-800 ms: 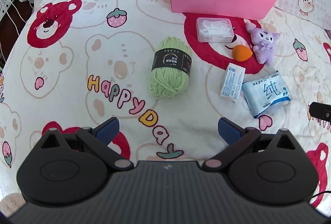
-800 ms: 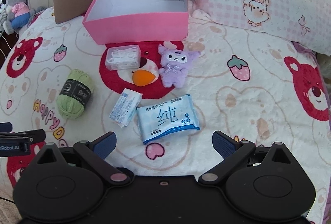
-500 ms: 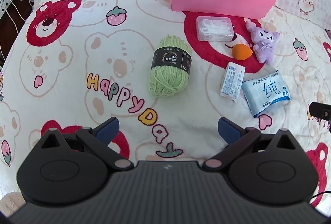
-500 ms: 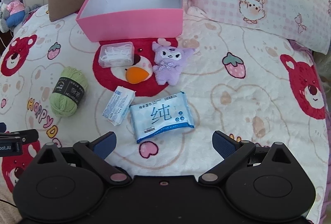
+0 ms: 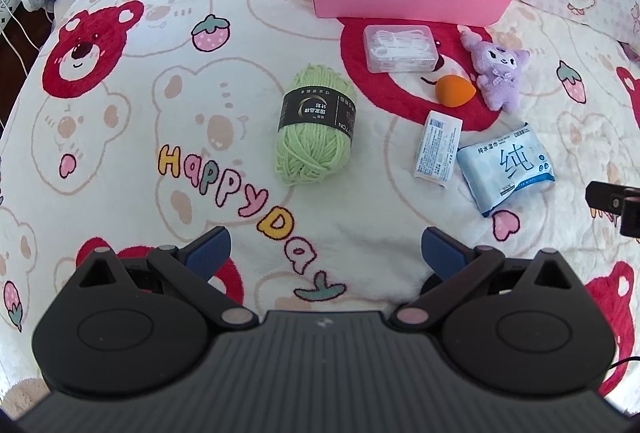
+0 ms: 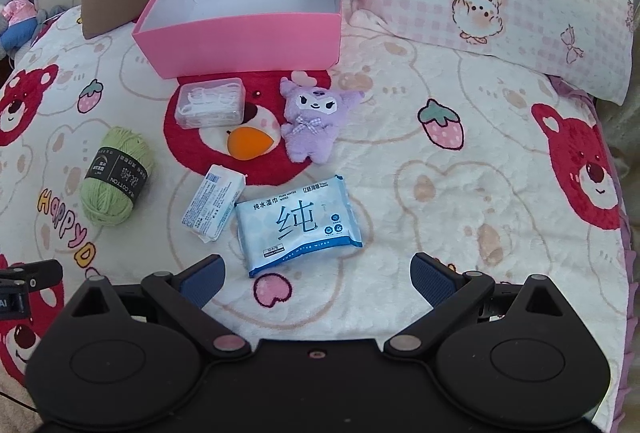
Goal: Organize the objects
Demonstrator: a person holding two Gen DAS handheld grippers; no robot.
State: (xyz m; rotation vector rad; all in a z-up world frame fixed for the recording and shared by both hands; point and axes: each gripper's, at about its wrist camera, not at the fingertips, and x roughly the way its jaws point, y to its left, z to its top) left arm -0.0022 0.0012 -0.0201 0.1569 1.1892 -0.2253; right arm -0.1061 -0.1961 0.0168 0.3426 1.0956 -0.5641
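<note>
On the bed, pink box (image 6: 248, 33) sits empty at 12 o'clock; yarn (image 5: 316, 129), wipes pack (image 6: 298, 223) and plush (image 6: 314, 119) lie loose below it. Left gripper (image 5: 326, 247) and right gripper (image 6: 316, 275) hover, jaws wide, nothing held, probably choosing a first pick.

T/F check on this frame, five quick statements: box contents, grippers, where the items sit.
1. The pink box has nothing in it. True, as far as its visible interior shows.
2. The left gripper is shut on the green yarn. False: its jaws stand wide open with nothing between them; the yarn lies on the blanket ahead.
3. The orange sponge lies between the clear plastic case and the purple plush. True.
4. The wet wipes pack is inside the box. False: it lies on the blanket, just ahead of the right gripper.
5. The right gripper is open and empty. True.
</note>
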